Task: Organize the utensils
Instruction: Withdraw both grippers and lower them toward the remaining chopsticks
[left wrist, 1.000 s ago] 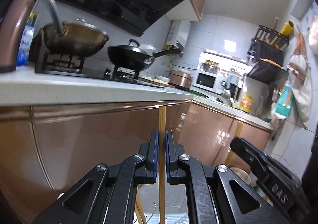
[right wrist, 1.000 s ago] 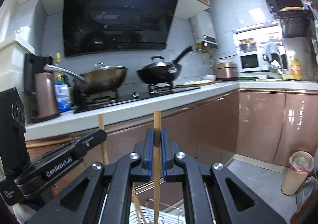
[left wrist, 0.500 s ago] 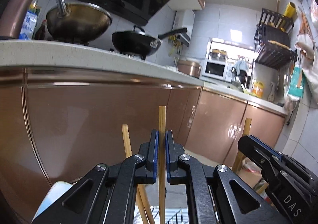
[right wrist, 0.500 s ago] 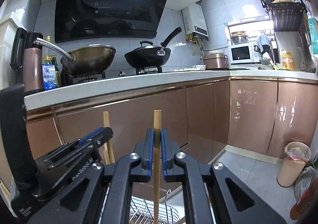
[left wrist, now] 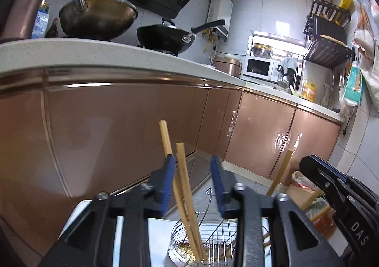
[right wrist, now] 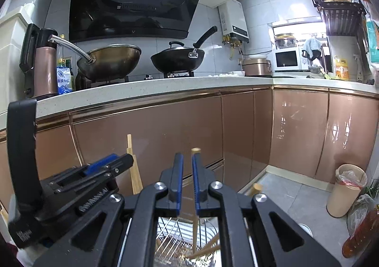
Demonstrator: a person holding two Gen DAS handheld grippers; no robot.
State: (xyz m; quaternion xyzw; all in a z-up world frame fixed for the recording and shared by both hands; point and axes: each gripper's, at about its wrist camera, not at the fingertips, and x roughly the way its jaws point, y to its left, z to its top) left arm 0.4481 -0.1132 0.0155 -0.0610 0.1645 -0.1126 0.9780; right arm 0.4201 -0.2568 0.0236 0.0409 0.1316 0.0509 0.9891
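Observation:
My left gripper (left wrist: pixel 193 179) is open. Two wooden chopsticks (left wrist: pixel 183 186) stand between its fingers, leaning left, their lower ends in a wire utensil holder (left wrist: pixel 213 241) below. My right gripper (right wrist: pixel 186 172) is open by a small gap. One wooden chopstick (right wrist: pixel 195 196) stands loose against its right finger, its lower end in the same wire holder (right wrist: pixel 170 236). More chopsticks lie in the holder. The right gripper also shows in the left wrist view (left wrist: pixel 341 193), and the left gripper in the right wrist view (right wrist: pixel 71 186).
Copper cabinet doors (right wrist: pixel 151 139) face me under a white counter (right wrist: pixel 165 84). Two woks (right wrist: pixel 111 61) sit on the stove. A bin (right wrist: pixel 345 188) and an oil bottle (right wrist: pixel 362 236) stand on the floor at right.
Both grippers have lowered towards the wire holder and opened. The chopsticks they were holding are released and stand in the holder.

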